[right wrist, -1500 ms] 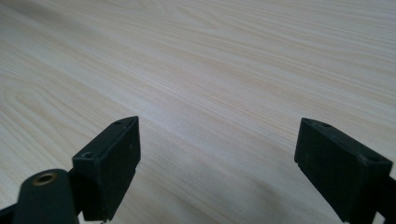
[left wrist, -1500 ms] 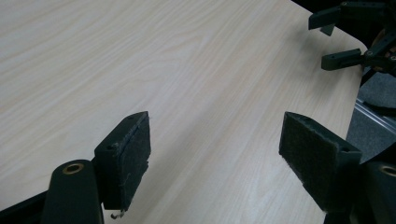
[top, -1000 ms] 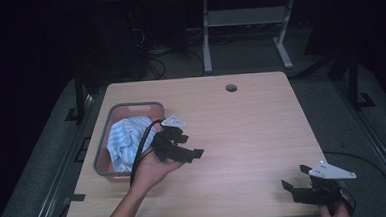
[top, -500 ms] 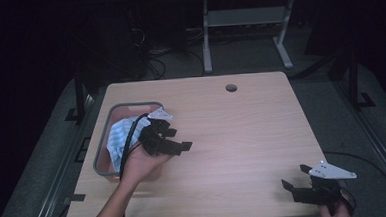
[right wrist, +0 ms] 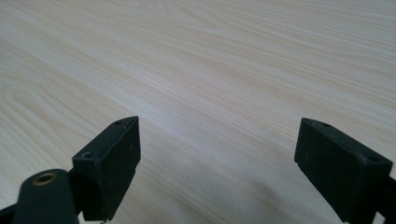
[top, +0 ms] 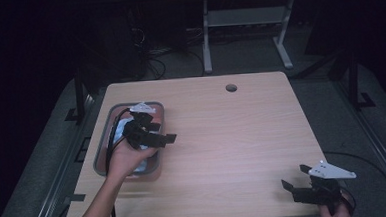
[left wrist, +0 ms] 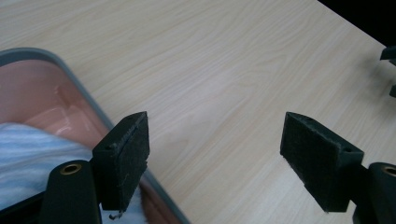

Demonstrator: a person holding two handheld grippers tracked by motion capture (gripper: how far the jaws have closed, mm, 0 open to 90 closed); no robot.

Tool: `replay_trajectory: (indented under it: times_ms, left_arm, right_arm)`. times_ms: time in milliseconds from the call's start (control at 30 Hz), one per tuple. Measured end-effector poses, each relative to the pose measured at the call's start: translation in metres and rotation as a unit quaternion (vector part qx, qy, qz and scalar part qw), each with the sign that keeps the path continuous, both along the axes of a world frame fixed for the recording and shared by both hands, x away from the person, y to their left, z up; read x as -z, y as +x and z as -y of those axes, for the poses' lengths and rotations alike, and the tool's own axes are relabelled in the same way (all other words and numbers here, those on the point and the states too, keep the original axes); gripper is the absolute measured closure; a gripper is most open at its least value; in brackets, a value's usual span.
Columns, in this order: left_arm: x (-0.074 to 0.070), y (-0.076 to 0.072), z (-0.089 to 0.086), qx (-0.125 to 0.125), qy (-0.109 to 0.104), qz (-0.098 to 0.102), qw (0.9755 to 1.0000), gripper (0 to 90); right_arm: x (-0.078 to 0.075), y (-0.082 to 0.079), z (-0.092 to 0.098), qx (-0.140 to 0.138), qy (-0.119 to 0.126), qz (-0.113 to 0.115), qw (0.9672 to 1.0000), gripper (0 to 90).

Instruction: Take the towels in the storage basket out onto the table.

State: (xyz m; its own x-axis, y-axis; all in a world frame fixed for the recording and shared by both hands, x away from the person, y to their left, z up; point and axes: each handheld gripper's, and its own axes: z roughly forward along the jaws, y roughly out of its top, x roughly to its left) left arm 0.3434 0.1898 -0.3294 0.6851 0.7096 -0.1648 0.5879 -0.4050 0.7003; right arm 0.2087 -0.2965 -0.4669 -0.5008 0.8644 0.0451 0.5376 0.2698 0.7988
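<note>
Cloth in the tray, left gripper above the tray's inner edge

Cloth (top: 127,129) of pale blue and white stripes is seen lying inside a pinkish tray with a grey rim (top: 106,124), which is placed near the left edge of the wooden table (top: 232,136). The left gripper (top: 155,135) is held over the right side of this tray, with its jaws pointed out toward the middle of the table. In the left gripper view the jaws are spread wide and nothing is held between them; the cloth (left wrist: 32,154) is found low and to the left of the left jaw, and the tray rim (left wrist: 93,105) runs diagonally under that jaw. So the cloth is judged to lie behind and below the tool, not ahead of it, and a turn back toward the tray would be needed before any grasp.

The right gripper (top: 305,190) is rested near the front right corner of the table, well apart from the tray. Its jaws are also spread, with only bare wood seen between them in the right gripper view. The left hand (top: 123,159) is clearly the nearer one to the cloth.
</note>
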Motion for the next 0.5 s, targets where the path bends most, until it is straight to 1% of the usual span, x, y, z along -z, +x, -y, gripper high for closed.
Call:
replay_trajectory:
  times_ms: [100,133,200,267,333,367,400,433,500]
  left_arm:
    - [-0.002,0.001,-0.008,-0.009,-0.002,0.001,1.0000,24.0]
    - [-0.002,0.001,-0.008,-0.009,-0.002,0.001,1.0000,24.0]
    - [-0.003,0.003,-0.016,-0.018,0.006,0.002,0.9998,24.0]
    - [-0.002,0.004,-0.021,-0.024,0.008,0.002,0.9997,24.0]
    - [-0.001,0.004,-0.027,-0.031,0.005,0.000,0.9995,24.0]
    - [-0.001,0.005,-0.030,-0.034,0.009,-0.001,0.9994,24.0]
    - [-0.001,0.005,-0.030,-0.034,0.009,-0.001,0.9994,23.9]
    - [0.000,0.006,-0.036,-0.041,0.010,-0.002,0.9991,23.9]
    - [0.001,0.006,-0.043,-0.050,0.013,-0.001,0.9986,23.9]
  right_arm:
    - [0.001,0.000,0.000,0.000,0.000,-0.002,1.0000,13.7]
    - [0.001,0.000,0.000,0.000,0.000,-0.002,1.0000,13.7]
    - [0.001,0.000,0.000,-0.001,0.000,-0.002,1.0000,13.7]
    - [0.000,0.000,0.000,0.000,-0.001,0.000,1.0000,13.7]
    - [0.000,0.000,0.000,0.001,0.001,0.000,1.0000,13.8]
    - [0.000,0.000,0.000,0.001,0.002,-0.001,1.0000,13.8]
    - [0.001,0.000,0.000,0.000,0.000,-0.002,1.0000,13.8]
    - [0.001,0.000,0.000,-0.002,-0.002,-0.002,1.0000,13.7]
    - [0.000,0.000,0.000,-0.005,-0.003,-0.001,1.0000,13.7]
